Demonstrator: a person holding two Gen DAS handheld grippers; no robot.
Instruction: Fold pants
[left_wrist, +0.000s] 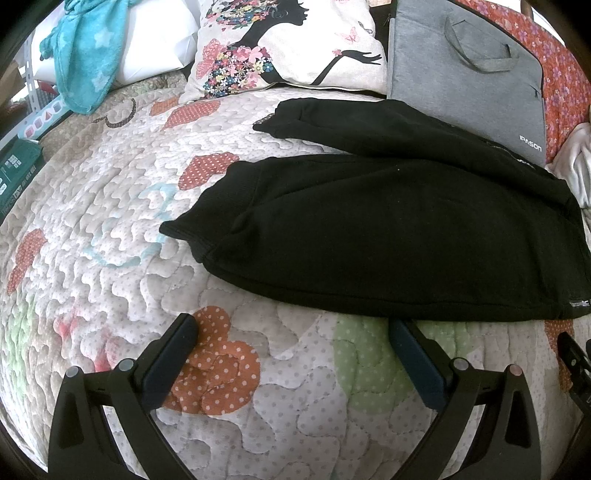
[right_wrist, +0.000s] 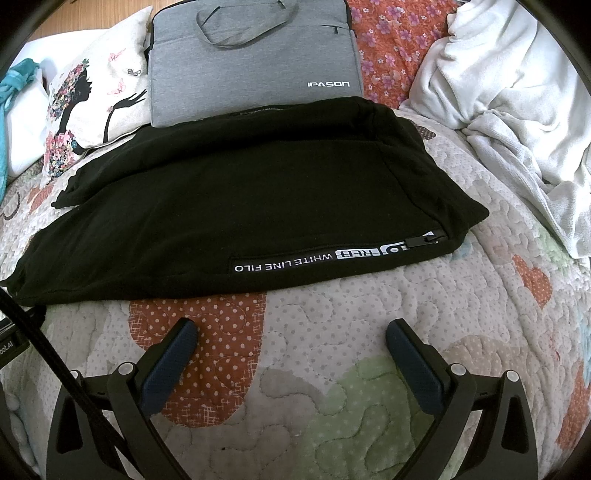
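Black pants (right_wrist: 240, 192) lie mid-frame on the quilted bed (right_wrist: 332, 369), zipper tape reading "RED WHITE LINE FILO". Gray laptop bag (right_wrist: 255, 62) up top says IPASON. Left gripper (left_wrist: 293, 332) and right gripper (right_wrist: 291, 332) fingers spread wide, holding nothing.

The bed is covered with a quilt (left_wrist: 122, 206) with dotted hearts. On it lie the black pants (right_wrist: 236, 206), folded over. Behind them are a grey laptop bag (right_wrist: 255, 70), touching the pants, and a printed pillow (left_wrist: 280, 48). A turquoise towel (left_wrist: 86, 55) lies far left, a white blanket (right_wrist: 509, 107) right.
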